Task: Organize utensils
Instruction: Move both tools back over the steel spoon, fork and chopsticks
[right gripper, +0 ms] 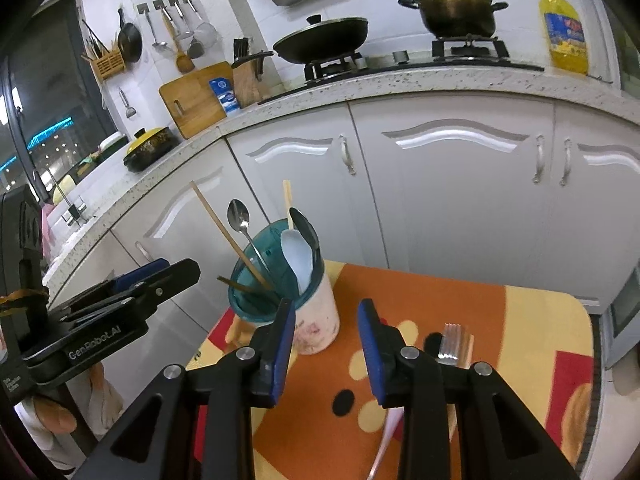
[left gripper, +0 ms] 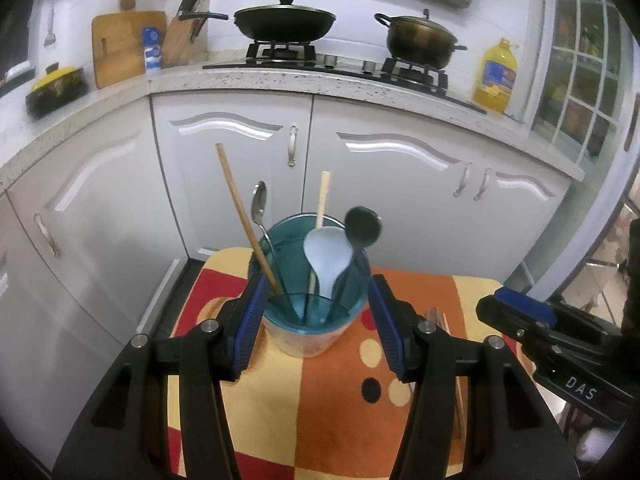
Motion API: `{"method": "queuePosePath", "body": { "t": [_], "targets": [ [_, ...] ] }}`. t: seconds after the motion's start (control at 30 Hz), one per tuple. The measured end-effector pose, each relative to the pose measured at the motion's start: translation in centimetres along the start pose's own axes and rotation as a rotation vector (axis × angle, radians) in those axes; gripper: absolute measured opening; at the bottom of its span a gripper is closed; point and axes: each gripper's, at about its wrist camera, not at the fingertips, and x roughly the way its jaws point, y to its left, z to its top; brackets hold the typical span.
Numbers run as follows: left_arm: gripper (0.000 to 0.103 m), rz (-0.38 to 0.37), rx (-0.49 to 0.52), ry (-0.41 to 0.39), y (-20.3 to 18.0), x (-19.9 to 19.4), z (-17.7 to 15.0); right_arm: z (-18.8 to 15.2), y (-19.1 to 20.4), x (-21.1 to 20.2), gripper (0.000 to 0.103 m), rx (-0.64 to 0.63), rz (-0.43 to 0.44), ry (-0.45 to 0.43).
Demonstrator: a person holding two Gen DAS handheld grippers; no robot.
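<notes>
A cup with a teal rim stands on a patterned mat. It holds chopsticks, a metal spoon, a white spoon and a black spoon. My left gripper is open, its pads on either side of the cup, close to its walls. My right gripper is open and empty, just right of the cup. A metal fork lies on the mat behind the right gripper's right finger; its handle runs under the finger. The fork barely shows in the left wrist view.
White cabinets stand close behind the mat. The counter above carries a wok, a pot, an oil bottle, a knife block and a cutting board. The right gripper's body shows at the right of the left wrist view.
</notes>
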Motion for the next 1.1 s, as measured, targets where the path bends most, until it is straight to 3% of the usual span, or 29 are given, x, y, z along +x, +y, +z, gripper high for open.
{"method": "queuePosePath", "body": {
  "t": [0.57, 0.73, 1.1],
  "targets": [
    [0.052, -0.069, 0.049, 0.009, -3.8, -2.2, -2.4, -3.4, -1.8, -5.4, 0.04, 0.024, -0.082, -0.012],
    [0.052, -0.132, 0.04, 0.048, -3.8, -1.9, -3.1, -4.9, -3.5, -6.1, 0.04, 0.045, -0.111, 0.014],
    [0.052, -0.252, 0.064, 0.226, -4.8, 1.7, -7.2, -8.8, -7.1, -4.3, 0.04, 0.099, -0.13, 0.103]
  ]
}}
